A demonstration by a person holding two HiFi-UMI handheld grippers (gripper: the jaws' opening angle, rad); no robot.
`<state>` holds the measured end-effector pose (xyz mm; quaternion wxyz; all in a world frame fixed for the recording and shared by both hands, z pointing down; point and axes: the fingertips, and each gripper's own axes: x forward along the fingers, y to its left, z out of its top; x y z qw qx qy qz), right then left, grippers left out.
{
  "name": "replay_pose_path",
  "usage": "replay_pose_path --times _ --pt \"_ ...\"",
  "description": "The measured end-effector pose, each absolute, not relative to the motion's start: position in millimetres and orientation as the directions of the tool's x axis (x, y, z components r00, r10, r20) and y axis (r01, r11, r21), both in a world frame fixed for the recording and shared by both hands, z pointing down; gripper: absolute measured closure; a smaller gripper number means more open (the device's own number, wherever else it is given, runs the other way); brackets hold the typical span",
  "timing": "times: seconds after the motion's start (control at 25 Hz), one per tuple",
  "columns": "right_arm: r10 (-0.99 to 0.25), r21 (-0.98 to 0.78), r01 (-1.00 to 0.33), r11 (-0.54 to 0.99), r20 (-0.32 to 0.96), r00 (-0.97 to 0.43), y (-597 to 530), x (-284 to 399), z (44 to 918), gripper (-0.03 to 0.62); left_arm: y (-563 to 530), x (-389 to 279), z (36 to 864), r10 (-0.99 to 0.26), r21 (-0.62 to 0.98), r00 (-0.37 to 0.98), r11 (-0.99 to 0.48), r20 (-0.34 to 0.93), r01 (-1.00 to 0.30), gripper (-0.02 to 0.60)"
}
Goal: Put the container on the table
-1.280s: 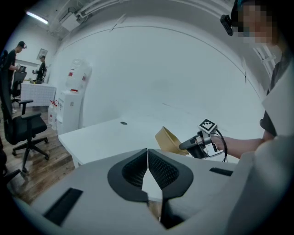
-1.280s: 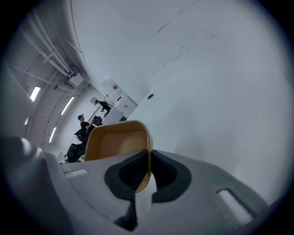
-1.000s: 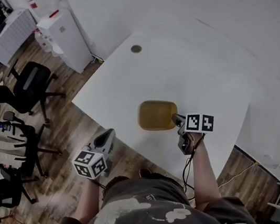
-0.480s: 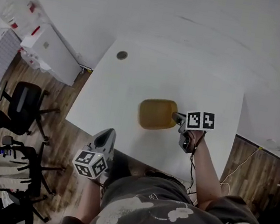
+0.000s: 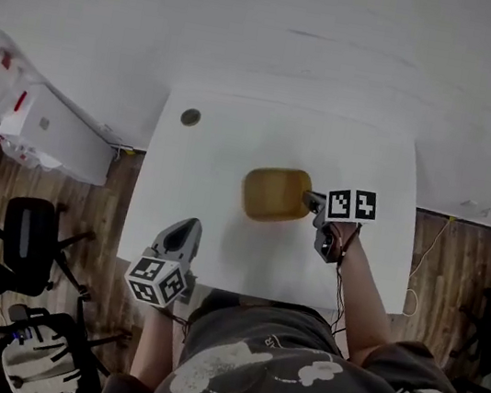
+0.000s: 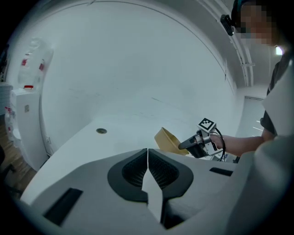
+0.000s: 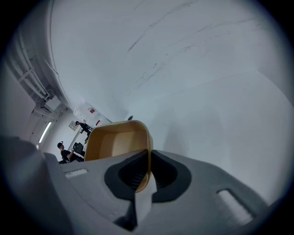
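Nearest the camera, the person's dark grey cloth shirt (image 5: 270, 382) bears a pale cloud-shaped print with no words that can be read. No brand or label is legible anywhere. The only markings are the black-and-white square patterns on the marker cube (image 5: 157, 281) of the left gripper (image 5: 187, 231) and on the matching cube (image 5: 351, 204) of the right gripper (image 5: 308, 199). Both grippers have smooth grey matte shells with ribbed black pads. The left gripper's jaws are pressed together with nothing between them, and it hangs at the near edge of the white desk (image 5: 221, 233). The right gripper's jaws are clamped on the thin rim of the mustard-yellow, round-cornered rectangular container (image 5: 274, 194). The container has smooth walls and an open, empty hollow, and it is tilted over the middle of the desk. Whether its underside touches the top cannot be told. The desk surface is plain, flat and matte. Towards its far left corner sits a small dark round disc (image 5: 190, 117), well apart from the container. Around the desk the floor (image 5: 122, 208) is brown wooden planks, with a thin cable (image 5: 429, 268) trailing along it at the right. At the left are black office chairs (image 5: 29, 234) and a white box-shaped cabinet (image 5: 60, 136), with red marks on pale things beyond it that are too small to read. A bare white wall (image 5: 301, 32) closes the far side.
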<state>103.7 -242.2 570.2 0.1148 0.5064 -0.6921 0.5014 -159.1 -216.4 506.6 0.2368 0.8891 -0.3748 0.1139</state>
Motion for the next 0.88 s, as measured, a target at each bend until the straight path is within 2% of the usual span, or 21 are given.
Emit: replay_pose_path --times 0.44,0.88 --pt "-0.637 -0.554 -0.822 -0.134 0.683 -0.357 -292.6 65.0 562.5 0.582 -309.9 -180.2 499.5 -0.481 0.335 0.796 -0.730 0.368 -0.596 0.571" --pt "-0.649 -0.514 -0.833 -0.204 0.708 -0.278 -346.8 48.7 563.8 0.582 -376.2 -180.7 505.1 -0.397 0.337 0.843 -0.788 0.364 -0.516 0.571"
